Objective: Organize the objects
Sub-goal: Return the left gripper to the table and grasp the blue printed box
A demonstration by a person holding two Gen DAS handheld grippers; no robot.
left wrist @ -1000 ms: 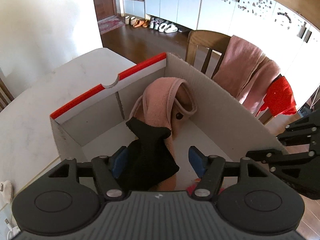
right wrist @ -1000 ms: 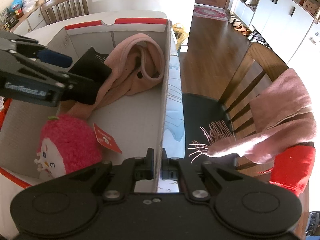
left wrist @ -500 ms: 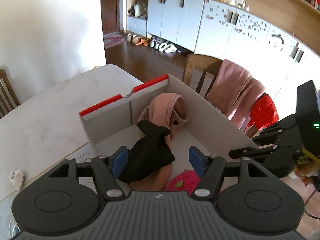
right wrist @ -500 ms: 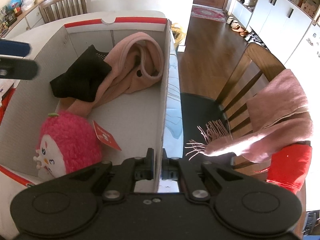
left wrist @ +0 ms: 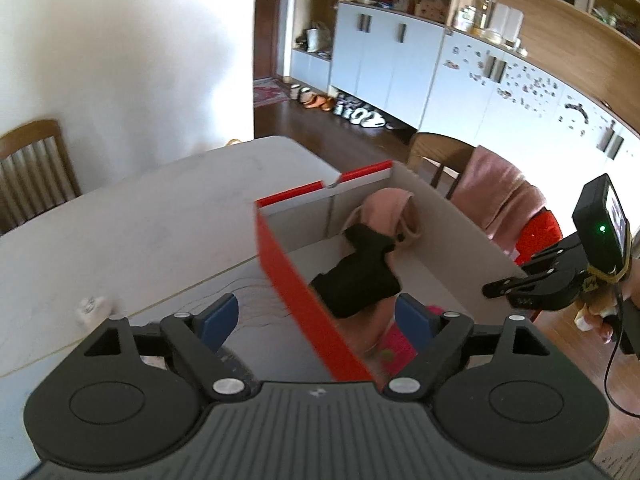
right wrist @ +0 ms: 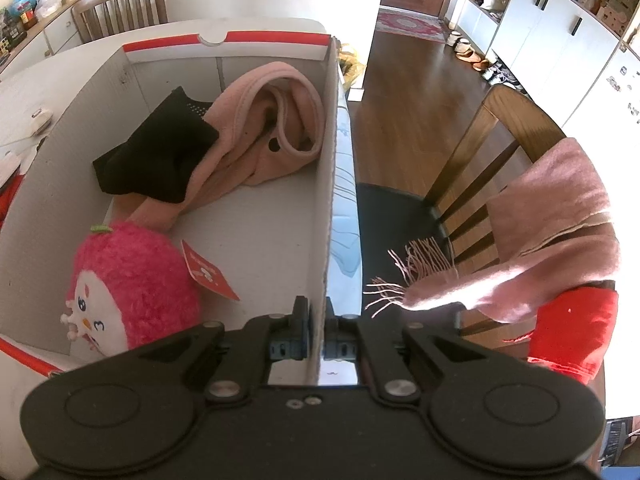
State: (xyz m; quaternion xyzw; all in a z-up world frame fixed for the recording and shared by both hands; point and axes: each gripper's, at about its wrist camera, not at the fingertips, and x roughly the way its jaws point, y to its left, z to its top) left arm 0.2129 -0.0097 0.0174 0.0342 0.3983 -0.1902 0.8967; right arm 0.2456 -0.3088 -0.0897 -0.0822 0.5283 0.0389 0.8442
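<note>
A cardboard box with red trim (right wrist: 330, 160) stands on the white table (left wrist: 120, 220). Inside lie a black cloth (right wrist: 156, 156) draped over a pink garment (right wrist: 272, 128), and a pink plush toy (right wrist: 132, 288) with a red tag. My right gripper (right wrist: 318, 336) is shut on the box's right wall near its front corner; it also shows in the left wrist view (left wrist: 492, 290). My left gripper (left wrist: 316, 316) hovers above the box's left red wall (left wrist: 304, 300). Its jaws are opening and the blue pads (left wrist: 218, 316) press on nothing. The black cloth (left wrist: 360, 276) lies beyond them.
A wooden chair (right wrist: 472, 168) to the right of the box carries a fringed pink scarf (right wrist: 552, 232) and a red cloth (right wrist: 572, 328). Another chair (left wrist: 32, 160) stands at the table's far side. A small white object (left wrist: 90, 308) lies on the table left of the box.
My left gripper has pulled back, up and to the left out of the box and spread wider. The black cloth that was between its pads now lies in the box. The right gripper has not moved.
</note>
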